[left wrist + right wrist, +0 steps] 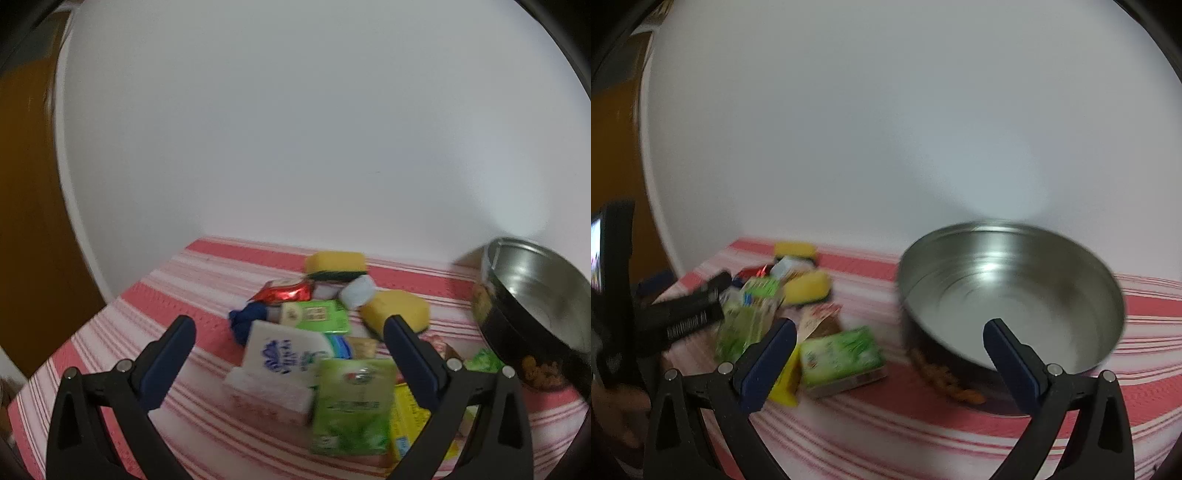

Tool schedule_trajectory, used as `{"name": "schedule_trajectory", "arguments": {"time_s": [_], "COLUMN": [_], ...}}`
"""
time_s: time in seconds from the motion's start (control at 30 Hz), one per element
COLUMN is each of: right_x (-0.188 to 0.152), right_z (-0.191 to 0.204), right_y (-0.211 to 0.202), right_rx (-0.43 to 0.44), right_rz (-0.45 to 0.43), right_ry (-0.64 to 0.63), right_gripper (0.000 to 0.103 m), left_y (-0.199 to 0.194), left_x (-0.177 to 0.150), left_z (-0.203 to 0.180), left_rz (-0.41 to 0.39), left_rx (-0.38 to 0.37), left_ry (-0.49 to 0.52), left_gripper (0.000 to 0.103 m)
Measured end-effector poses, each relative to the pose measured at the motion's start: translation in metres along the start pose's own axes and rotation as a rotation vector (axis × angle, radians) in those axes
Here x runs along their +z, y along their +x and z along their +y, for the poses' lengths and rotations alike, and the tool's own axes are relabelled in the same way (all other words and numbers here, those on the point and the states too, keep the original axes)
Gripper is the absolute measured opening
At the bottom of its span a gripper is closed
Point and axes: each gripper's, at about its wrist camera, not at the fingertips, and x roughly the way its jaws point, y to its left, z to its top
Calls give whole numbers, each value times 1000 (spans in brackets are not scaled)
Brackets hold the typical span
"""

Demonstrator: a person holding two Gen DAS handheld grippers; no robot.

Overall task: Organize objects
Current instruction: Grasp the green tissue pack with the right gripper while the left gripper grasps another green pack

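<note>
A heap of small items lies on a red-and-white striped cloth (155, 295): two yellow sponges (335, 263) (397, 312), a red foil packet (284, 293), a blue cloth (245, 321), a white tissue pack (284, 356), and green packets (352, 406) (319, 315). My left gripper (290, 326) hovers over the heap, open, nothing between its fingers. In the right wrist view a round metal tin (1012, 295), hollow inside, stands on the cloth. My right gripper (890, 328) is open in front of it, above a green packet (842, 354).
A white wall (295, 129) backs the table. A brown door or cabinet (26, 221) stands at the left. The left gripper's black body (683, 317) shows at the left of the right wrist view. The tin (532, 314) stands right of the heap.
</note>
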Motion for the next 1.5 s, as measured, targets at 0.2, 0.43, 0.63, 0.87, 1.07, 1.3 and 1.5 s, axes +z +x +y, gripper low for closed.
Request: {"name": "schedule_trajectory", "arguments": {"time_s": [0.2, 0.43, 0.63, 0.87, 1.07, 1.3, 1.5], "right_x": [-6, -14, -15, -14, -15, 1, 12], "right_z": [21, 29, 56, 53, 47, 10, -15], "right_y": [25, 68, 93, 96, 89, 28, 13], "right_rx": [56, 46, 4, 34, 71, 21, 22], "right_rz": [131, 298, 339, 363, 347, 193, 125], "right_ry": [-80, -122, -238, -238, -209, -111, -9], "right_gripper": [103, 103, 102, 78, 78, 78, 78], "left_y": [1, 0, 4, 7, 11, 22, 31], "left_x": [2, 4, 5, 2, -4, -16, -26], "left_z": [8, 3, 9, -1, -13, -26, -33], "left_rz": [35, 26, 59, 119, 178, 265, 283], "left_rx": [-28, -17, -42, -109, -196, -242, -185], "left_ry": [-21, 24, 2, 37, 68, 91, 140], "left_gripper": [103, 103, 103, 99, 95, 86, 68]}}
